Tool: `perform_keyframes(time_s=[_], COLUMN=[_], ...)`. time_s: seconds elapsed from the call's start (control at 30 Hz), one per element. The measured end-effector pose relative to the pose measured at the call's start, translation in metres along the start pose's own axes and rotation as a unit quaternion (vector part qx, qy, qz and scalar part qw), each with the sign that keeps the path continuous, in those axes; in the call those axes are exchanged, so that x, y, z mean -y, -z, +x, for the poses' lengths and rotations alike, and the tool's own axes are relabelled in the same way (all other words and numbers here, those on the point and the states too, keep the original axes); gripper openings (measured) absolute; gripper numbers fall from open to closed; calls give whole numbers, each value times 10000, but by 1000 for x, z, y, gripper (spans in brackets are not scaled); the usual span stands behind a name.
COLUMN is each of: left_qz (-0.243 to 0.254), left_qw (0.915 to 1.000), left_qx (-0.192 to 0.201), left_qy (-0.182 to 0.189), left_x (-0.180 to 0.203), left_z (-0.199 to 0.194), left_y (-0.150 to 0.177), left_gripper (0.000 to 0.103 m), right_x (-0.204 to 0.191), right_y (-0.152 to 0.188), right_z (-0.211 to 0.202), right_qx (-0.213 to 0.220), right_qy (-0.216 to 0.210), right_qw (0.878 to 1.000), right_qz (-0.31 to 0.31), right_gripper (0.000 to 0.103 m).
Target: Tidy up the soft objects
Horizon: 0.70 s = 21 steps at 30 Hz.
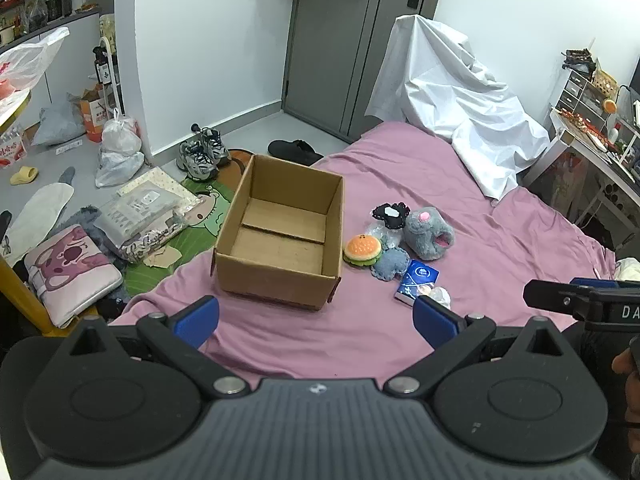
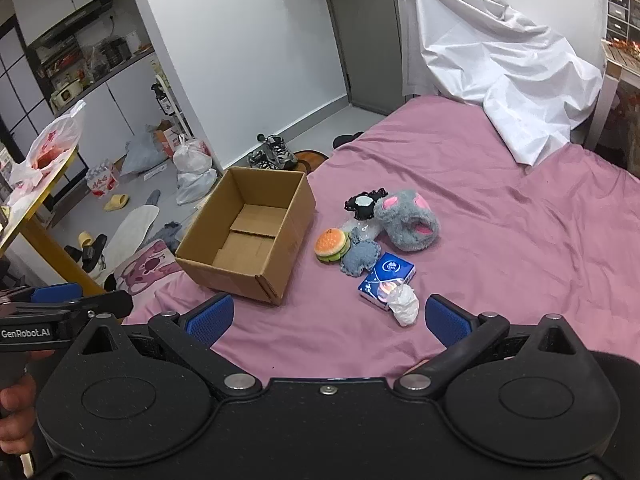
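An open, empty cardboard box (image 1: 280, 236) (image 2: 248, 236) sits on the pink bed (image 1: 380, 332) (image 2: 500, 240). To its right lies a cluster of soft things: a burger plush (image 1: 362, 251) (image 2: 332, 245), a blue-grey plush (image 1: 390, 264) (image 2: 360, 258), a grey mouse plush (image 1: 428, 232) (image 2: 408, 220), a black-and-white piece (image 1: 390, 214) (image 2: 364, 202), a blue tissue pack (image 1: 418, 280) (image 2: 386, 276) and a white wad (image 2: 404, 304). My left gripper (image 1: 316, 320) is open and empty, short of the box. My right gripper (image 2: 328, 316) is open and empty, short of the cluster.
A white sheet (image 1: 460, 92) (image 2: 500, 60) is heaped at the bed's far end. The floor at left holds sneakers (image 1: 202, 152), plastic bags (image 1: 118, 152), packets and a pink pad (image 1: 72, 272). A desk (image 1: 592, 136) stands at right.
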<state>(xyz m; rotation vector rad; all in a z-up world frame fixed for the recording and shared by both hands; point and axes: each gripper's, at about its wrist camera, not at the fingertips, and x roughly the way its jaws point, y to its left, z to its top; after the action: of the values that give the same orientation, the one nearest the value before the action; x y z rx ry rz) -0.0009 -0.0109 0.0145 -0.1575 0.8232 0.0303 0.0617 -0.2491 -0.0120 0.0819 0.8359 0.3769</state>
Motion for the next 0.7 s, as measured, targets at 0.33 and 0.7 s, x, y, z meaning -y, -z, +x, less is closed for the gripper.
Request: perform_keyframes(time_s=[0.33,0.7], left_qz=[15,-62], left_qw=[9999,9995], left_qx=[-110,-273], left_qy=[120,151], left_x=[8,19], left_z=[19,52], left_y=[-1,-4], left_gripper=[102,102], right_x=[6,25], right_y=[-5,-4], right_z=[13,47], right_qx=[-64,-381], right_qy=[-67,-233], right_qw=[10000,9986], right_qz=[-24,266], right_gripper=[103,103])
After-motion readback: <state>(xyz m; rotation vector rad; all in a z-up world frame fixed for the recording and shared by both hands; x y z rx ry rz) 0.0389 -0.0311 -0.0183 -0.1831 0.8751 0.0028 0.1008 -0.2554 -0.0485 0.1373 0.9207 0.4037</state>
